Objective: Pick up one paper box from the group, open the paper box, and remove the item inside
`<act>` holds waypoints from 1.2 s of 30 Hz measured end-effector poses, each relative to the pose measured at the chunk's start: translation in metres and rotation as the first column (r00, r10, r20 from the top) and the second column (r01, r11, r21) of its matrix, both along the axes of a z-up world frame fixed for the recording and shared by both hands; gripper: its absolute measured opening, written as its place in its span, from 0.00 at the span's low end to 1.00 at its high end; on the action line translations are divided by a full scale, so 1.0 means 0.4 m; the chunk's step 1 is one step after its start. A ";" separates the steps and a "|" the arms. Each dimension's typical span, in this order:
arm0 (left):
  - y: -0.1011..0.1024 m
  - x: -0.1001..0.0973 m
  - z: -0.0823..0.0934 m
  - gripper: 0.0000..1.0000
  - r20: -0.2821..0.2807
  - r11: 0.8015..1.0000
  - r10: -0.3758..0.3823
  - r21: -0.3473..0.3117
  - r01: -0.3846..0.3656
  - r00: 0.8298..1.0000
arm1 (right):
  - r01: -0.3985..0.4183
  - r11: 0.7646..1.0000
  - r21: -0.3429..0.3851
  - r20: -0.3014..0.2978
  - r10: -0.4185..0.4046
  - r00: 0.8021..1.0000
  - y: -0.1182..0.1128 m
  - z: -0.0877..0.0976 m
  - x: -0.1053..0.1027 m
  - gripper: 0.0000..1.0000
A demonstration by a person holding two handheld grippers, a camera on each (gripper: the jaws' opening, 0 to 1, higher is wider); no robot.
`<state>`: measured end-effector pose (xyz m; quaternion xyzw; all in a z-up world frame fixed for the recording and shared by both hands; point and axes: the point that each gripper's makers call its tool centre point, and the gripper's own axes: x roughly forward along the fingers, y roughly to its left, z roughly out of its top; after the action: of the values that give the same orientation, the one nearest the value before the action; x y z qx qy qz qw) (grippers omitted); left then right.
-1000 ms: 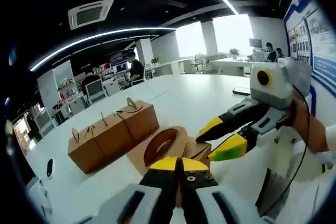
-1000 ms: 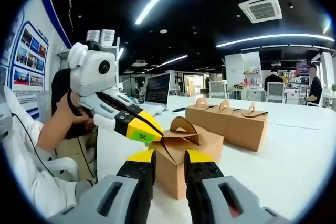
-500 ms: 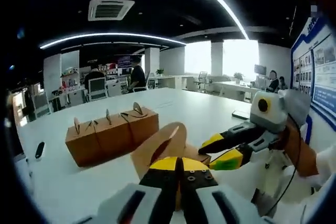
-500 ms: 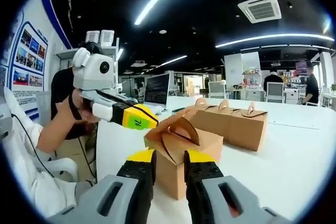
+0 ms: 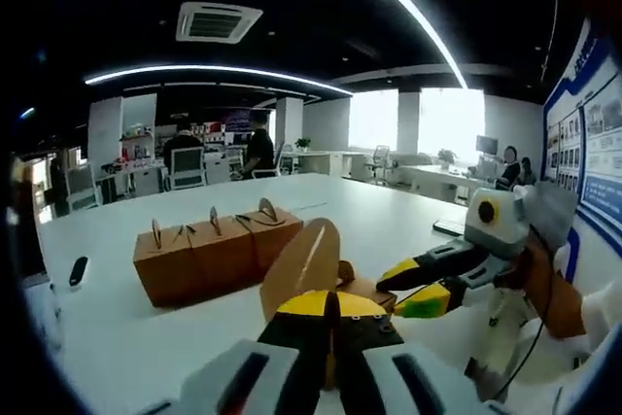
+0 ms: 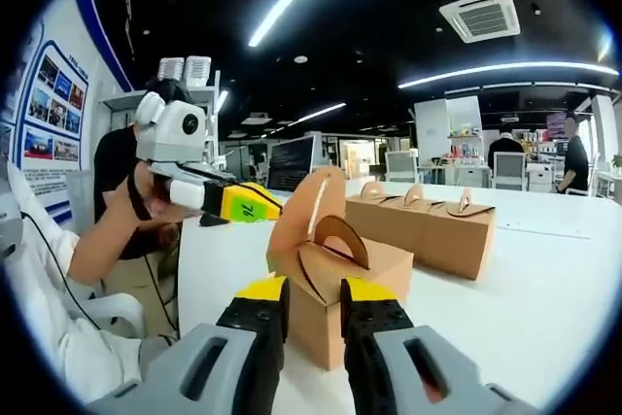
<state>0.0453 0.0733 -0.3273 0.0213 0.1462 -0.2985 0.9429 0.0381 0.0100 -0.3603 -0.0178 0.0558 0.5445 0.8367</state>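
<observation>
The left hand-held gripper point(image 6: 260, 209), jaws clenched on a raised lid flap point(image 6: 307, 213), holds open one paper box point(image 6: 335, 289) on the white desk point(image 6: 544, 289). The right hand-held gripper point(image 6: 309, 291), jaws slightly parted, brackets that box's near corner; the remaining boxes point(image 6: 428, 221) stand in a row just behind.

Open office point(image 5: 321, 133), white table point(image 5: 369, 211)
</observation>
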 end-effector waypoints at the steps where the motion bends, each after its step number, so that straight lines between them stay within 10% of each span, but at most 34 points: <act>1: 0.002 0.000 0.001 0.03 0.001 1.000 0.002 -0.001 -0.002 1.000 | 0.000 1.000 0.000 0.000 0.000 1.000 0.000 0.000 0.000 0.22; 36: 0.064 -0.016 -0.003 0.03 -0.012 0.996 0.042 -0.084 -0.043 0.999 | 0.001 1.000 0.000 0.001 -0.001 1.000 -0.001 0.000 0.000 0.22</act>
<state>0.0387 0.0990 -0.3283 -0.0233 0.1386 -0.2846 0.9483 0.0382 0.0096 -0.3603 -0.0179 0.0551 0.5440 0.8371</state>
